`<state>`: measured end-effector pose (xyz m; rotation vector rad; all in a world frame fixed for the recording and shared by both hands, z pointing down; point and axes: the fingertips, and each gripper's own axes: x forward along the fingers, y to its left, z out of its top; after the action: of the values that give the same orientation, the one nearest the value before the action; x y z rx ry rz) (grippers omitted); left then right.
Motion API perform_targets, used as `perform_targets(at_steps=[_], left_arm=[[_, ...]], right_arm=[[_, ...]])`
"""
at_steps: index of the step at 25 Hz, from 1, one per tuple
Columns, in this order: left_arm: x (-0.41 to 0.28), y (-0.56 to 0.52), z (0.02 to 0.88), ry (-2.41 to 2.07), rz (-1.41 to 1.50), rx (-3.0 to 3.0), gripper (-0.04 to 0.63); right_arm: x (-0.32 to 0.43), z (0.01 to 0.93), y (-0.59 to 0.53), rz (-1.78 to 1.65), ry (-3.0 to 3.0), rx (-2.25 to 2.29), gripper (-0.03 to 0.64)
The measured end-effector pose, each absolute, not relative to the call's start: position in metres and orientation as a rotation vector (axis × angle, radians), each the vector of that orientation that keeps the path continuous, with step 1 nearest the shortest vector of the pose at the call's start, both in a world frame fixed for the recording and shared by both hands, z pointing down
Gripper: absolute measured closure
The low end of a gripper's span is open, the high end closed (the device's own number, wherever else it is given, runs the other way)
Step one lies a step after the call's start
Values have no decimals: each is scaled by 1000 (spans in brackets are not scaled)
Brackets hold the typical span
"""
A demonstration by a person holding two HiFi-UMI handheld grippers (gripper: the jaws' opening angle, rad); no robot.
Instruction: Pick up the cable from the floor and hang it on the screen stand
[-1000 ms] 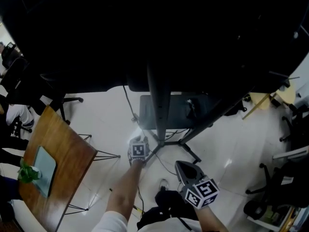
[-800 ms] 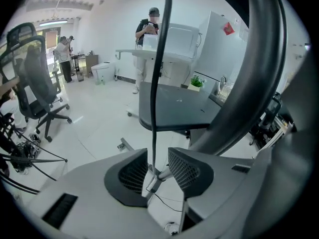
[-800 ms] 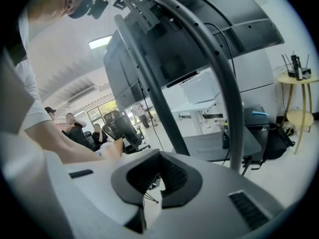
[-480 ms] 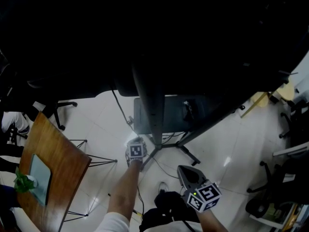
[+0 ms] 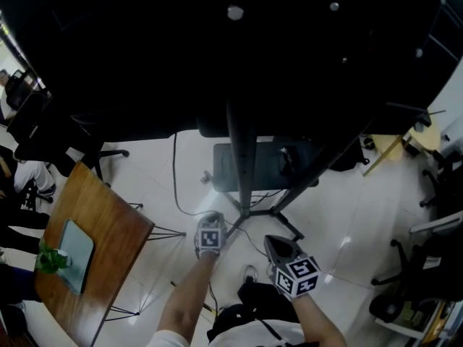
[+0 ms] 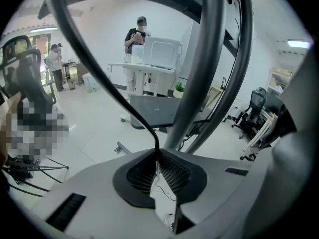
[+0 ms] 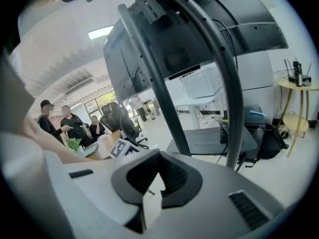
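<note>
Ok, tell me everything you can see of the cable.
The cable is thin, black and smooth. The left tongs are pinched shut on it, their jaws having just closed. From them it sweeps away in one loose curve over the pale floor, left of the screen stand; its far end is hidden.

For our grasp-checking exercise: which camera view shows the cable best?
The left gripper view: the cable runs large down into the left gripper, whose jaws have just been closing on it. The head view shows it as a thin, dim line. The right gripper view misses it.
</note>
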<state>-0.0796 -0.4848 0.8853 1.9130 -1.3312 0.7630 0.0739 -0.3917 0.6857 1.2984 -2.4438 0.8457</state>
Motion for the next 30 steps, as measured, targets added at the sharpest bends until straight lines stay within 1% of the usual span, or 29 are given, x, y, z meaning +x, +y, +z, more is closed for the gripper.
perform_targets(at_steps=[5,10,12,17,19,22,24,26,30], left_arm=[[-75,-442,820,-1321,712,1999,577],[-64,-406,756,-1264,732,2107,580],[-55,-390,736,-1226,744,2151,580],[-37,-359,677,-1125,749,2285,580],[-30,-349,654,-1082,747,2336,580],[-18,-334,622,-1012,744,2406,580],[-15,-327,601,-989,751,2447,580],[-16,-323,582,-983,757,2479,580],[-25,-323,547,-1004,752,2524,580]], right_arm=[[57,708,-370,867,-2376,1300,609],[51,741,-340,845,-2303,1293,607],[56,757,-324,862,-2261,1306,591],[63,794,-287,921,-2162,1325,580],[64,801,-276,947,-2134,1321,545],[66,812,-262,998,-2104,1326,456],[60,816,-259,1013,-2101,1322,454],[51,815,-260,1002,-2110,1308,433],[28,804,-271,952,-2154,1273,425]])
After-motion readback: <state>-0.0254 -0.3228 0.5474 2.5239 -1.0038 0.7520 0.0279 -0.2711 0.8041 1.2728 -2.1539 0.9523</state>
